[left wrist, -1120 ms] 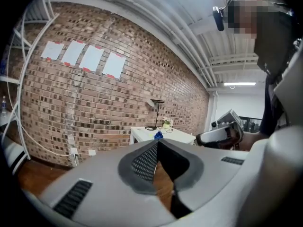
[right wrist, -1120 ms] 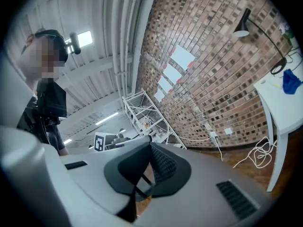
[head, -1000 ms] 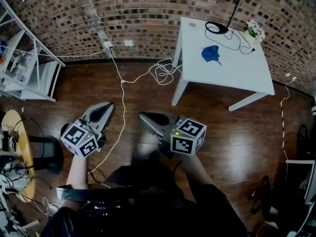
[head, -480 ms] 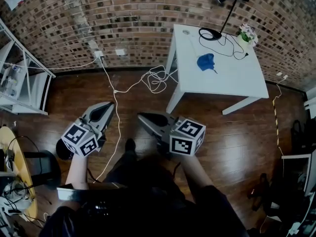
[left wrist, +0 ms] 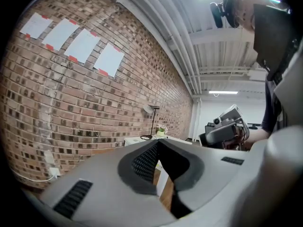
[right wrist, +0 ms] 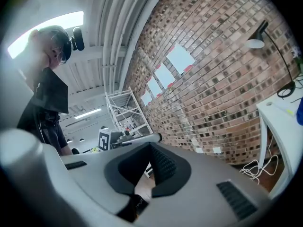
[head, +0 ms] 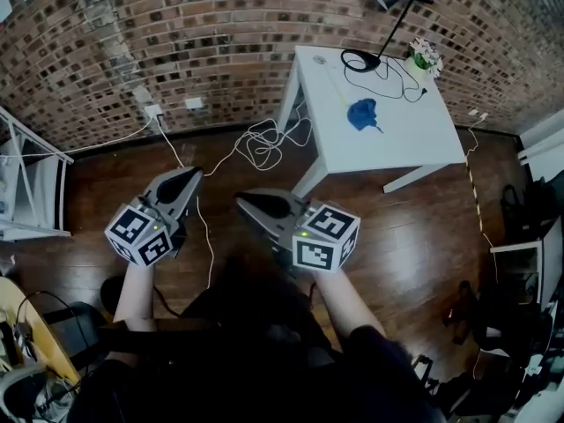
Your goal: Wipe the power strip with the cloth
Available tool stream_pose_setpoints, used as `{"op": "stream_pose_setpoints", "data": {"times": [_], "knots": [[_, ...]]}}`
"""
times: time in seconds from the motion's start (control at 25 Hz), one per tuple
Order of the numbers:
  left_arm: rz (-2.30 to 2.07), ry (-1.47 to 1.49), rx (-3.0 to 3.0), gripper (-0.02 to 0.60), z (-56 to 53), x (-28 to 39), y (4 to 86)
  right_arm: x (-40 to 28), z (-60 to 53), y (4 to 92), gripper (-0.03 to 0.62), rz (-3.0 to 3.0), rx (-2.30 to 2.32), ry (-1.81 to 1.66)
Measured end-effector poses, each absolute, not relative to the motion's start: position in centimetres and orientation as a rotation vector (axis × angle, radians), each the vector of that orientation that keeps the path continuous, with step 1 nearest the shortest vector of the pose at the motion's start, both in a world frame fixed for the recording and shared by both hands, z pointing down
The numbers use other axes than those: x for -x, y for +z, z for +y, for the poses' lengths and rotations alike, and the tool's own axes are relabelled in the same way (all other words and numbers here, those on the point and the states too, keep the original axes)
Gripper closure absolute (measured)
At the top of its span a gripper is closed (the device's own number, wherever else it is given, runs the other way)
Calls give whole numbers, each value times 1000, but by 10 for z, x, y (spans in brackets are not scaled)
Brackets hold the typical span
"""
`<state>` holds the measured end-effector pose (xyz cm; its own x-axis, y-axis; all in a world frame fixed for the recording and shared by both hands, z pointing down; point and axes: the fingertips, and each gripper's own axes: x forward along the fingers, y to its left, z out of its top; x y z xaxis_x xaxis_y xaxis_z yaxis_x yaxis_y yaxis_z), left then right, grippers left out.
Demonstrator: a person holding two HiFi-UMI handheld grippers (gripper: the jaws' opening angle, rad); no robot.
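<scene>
Facing a brick wall [head: 220, 33] across twelve o'clock, above dark wood floor [head: 414, 236]. At one o'clock, a white table [head: 414, 139]. Holding left gripper [head: 189, 176] at nine o'clock and right gripper [head: 242, 199] near centre, jaws of each pressed together on nothing. On the table at one o'clock, well apart from both, blue cloth [head: 361, 114]; near it, toward twelve, black lamp [head: 394, 20].
</scene>
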<state>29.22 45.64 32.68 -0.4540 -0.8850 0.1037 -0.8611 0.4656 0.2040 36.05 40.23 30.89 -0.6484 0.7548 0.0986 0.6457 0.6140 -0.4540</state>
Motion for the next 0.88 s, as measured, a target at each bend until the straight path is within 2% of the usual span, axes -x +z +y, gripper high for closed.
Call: {"op": "stream_pose_setpoints", "data": {"times": [0.52, 0.88], "knots": [[-2486, -293, -1574, 580, 480, -241, 335, -296, 403, 308, 592, -2650, 955, 499], [-2405, -215, -1609, 580, 423, -205, 356, -251, 325, 326, 592, -2712, 826, 558]]}}
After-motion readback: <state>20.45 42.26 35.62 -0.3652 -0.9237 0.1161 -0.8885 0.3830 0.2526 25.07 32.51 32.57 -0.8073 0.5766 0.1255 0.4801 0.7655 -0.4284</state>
